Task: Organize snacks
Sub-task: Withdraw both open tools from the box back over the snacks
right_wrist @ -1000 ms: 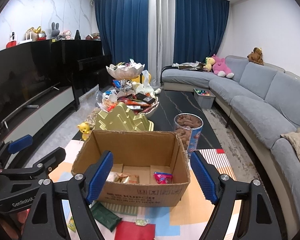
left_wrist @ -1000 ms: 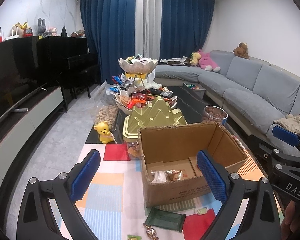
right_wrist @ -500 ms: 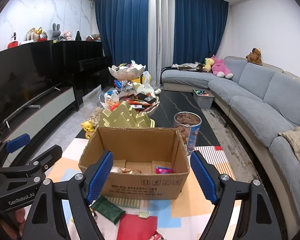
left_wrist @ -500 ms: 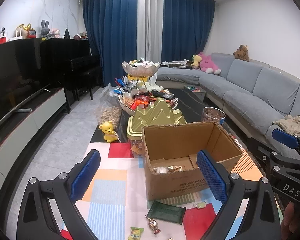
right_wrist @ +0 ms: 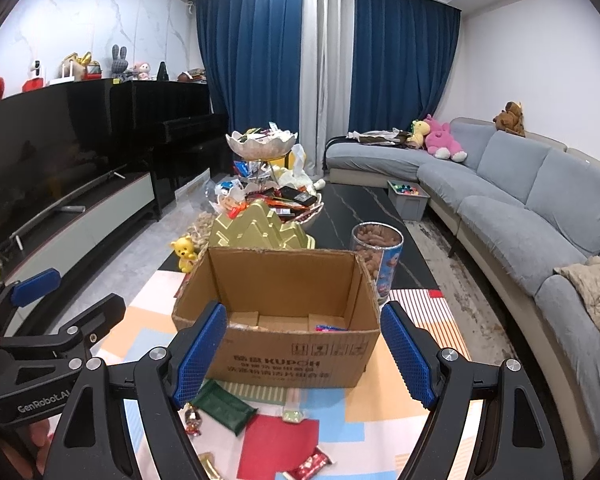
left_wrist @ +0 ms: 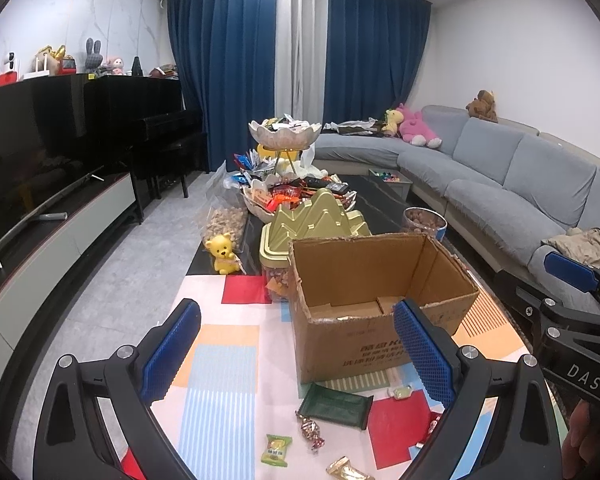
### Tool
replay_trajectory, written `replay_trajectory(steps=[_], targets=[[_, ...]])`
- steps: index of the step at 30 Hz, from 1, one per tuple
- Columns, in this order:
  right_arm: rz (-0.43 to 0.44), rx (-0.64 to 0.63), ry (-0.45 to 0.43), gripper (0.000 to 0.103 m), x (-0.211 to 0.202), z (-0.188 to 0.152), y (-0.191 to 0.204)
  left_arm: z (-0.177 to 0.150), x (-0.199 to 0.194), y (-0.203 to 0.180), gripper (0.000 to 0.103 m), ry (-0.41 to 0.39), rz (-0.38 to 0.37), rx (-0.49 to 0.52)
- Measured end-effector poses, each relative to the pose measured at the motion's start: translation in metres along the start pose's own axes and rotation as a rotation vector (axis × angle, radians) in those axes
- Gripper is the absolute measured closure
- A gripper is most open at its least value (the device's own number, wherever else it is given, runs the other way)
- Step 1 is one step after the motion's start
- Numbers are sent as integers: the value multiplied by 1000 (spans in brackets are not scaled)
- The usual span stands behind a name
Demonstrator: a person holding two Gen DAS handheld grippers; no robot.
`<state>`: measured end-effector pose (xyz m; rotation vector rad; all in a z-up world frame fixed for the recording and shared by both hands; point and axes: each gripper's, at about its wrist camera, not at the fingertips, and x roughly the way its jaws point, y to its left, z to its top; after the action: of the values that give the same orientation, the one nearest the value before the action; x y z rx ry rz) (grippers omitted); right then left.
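Note:
An open cardboard box stands on the patterned tablecloth, with a few wrapped snacks on its floor, one of them a red-blue packet. Loose snacks lie in front of it: a dark green packet, a red foil candy, a yellow-green sachet, a gold wrapper and a pale candy. My left gripper is open and empty, short of the box. My right gripper is likewise open and empty, facing the box front.
Behind the box stand a gold mountain-shaped container, a nut canister, a tiered snack bowl and a yellow bear. A grey sofa runs along the right, a TV stand along the left.
Both grippers have drawn back from the box, which now sits farther off. More loose snacks show on the cloth in front of it. Both jaws stay as wide as before.

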<state>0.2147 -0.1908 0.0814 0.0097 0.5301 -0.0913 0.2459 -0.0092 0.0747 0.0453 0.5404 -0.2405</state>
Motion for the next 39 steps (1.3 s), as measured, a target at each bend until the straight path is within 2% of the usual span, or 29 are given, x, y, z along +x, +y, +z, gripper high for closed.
replay_trajectory(steps=[17, 39], targets=[[-34, 36, 81, 23, 1, -32, -4, -29, -1, -5, 4, 36, -6, 13], [-68, 80, 189, 23, 14, -85, -8, -78, 22, -11, 5, 123, -31, 49]])
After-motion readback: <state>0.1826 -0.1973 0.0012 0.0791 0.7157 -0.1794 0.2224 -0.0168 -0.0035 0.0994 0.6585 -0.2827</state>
